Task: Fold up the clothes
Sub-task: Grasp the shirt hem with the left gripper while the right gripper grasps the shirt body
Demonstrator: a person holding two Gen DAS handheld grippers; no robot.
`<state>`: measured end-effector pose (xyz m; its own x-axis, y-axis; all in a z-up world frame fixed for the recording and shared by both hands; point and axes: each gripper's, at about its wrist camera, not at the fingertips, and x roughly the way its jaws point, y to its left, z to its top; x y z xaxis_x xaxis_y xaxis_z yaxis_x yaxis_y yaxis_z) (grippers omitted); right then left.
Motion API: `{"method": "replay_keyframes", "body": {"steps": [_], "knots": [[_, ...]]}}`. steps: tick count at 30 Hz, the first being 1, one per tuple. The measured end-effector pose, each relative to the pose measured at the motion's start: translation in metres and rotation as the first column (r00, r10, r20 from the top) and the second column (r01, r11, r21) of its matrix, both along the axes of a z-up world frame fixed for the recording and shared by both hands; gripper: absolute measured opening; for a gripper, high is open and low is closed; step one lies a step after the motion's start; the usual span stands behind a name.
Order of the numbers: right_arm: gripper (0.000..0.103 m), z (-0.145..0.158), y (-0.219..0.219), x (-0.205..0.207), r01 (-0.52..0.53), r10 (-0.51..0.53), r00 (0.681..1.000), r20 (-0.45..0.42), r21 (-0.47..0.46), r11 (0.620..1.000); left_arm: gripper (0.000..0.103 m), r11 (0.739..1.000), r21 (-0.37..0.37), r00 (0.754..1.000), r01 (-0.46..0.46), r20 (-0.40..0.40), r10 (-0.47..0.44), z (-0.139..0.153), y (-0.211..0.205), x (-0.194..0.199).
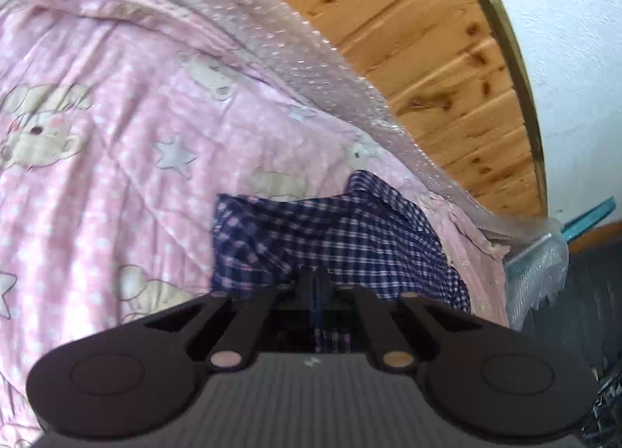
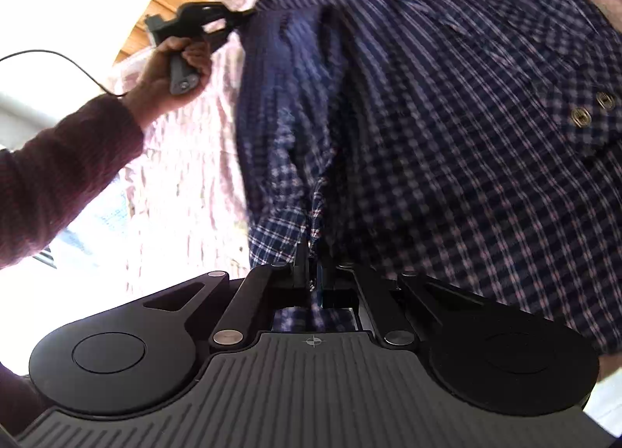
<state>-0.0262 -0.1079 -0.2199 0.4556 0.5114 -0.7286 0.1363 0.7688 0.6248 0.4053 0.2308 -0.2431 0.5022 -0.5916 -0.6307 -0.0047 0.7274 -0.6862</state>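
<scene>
A navy checked shirt [image 1: 342,234] lies crumpled on a pink bedsheet [image 1: 116,160] printed with bears and stars. My left gripper [image 1: 317,279] is shut, its jaws pinching a fold at the shirt's near edge. In the right wrist view the same shirt [image 2: 447,137] fills most of the frame, with two snap buttons at the right. My right gripper [image 2: 313,265] is shut on a hem of it. Far off in that view, a hand in a maroon sleeve holds the left gripper [image 2: 245,16] at the shirt's upper corner.
Bubble wrap [image 1: 311,47] runs along the sheet's far edge, against a wooden plank headboard [image 1: 447,70] and a white wall [image 1: 575,59]. A dark floor [image 1: 575,312] shows at the right of the bed. A thin black cable [image 2: 74,63] trails from the held gripper.
</scene>
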Motion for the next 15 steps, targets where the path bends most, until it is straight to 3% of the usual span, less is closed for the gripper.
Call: {"method": "replay_keyframes", "body": {"steps": [2, 5, 6, 8, 9, 10, 12, 15], "knots": [[0.000, -0.008, -0.004, -0.001, 0.024, -0.023, 0.999, -0.035, 0.015, 1.000, 0.002, 1.000, -0.015, 1.000, 0.022, -0.014, -0.022, -0.004, -0.001, -0.002], [0.000, -0.011, -0.006, -0.001, 0.045, -0.041, 0.998, -0.049, 0.067, 0.997, 0.017, 0.998, -0.042, 0.998, 0.055, 0.007, -0.054, 0.000, -0.005, -0.006], [0.004, -0.011, -0.005, -0.001, 0.045, -0.041, 0.998, -0.052, 0.093, 0.995, 0.022, 0.996, -0.054, 0.998, 0.065, 0.016, -0.064, 0.003, -0.007, -0.007], [0.021, -0.012, -0.004, -0.001, 0.054, -0.046, 0.997, -0.063, 0.123, 0.991, 0.032, 0.996, -0.016, 0.996, 0.091, 0.025, -0.091, 0.006, -0.015, -0.006], [0.027, -0.012, -0.005, -0.002, 0.052, -0.045, 0.997, -0.065, 0.122, 0.991, 0.031, 0.994, 0.014, 0.994, 0.105, 0.028, -0.105, 0.008, -0.020, -0.006], [0.028, -0.013, -0.003, -0.001, 0.043, -0.036, 0.997, -0.067, 0.116, 0.992, 0.006, 0.992, 0.057, 0.993, 0.110, 0.030, -0.112, 0.009, -0.024, -0.006], [0.002, -0.015, 0.001, -0.002, 0.011, -0.006, 0.998, -0.065, 0.077, 0.997, 0.000, 0.984, 0.154, 0.995, 0.090, 0.032, -0.096, 0.010, -0.029, -0.006], [0.001, -0.005, 0.006, -0.002, -0.063, 0.062, 0.996, -0.057, -0.015, 0.998, 0.001, 0.980, 0.194, 0.999, 0.038, 0.020, -0.043, 0.005, -0.024, -0.011]]}}
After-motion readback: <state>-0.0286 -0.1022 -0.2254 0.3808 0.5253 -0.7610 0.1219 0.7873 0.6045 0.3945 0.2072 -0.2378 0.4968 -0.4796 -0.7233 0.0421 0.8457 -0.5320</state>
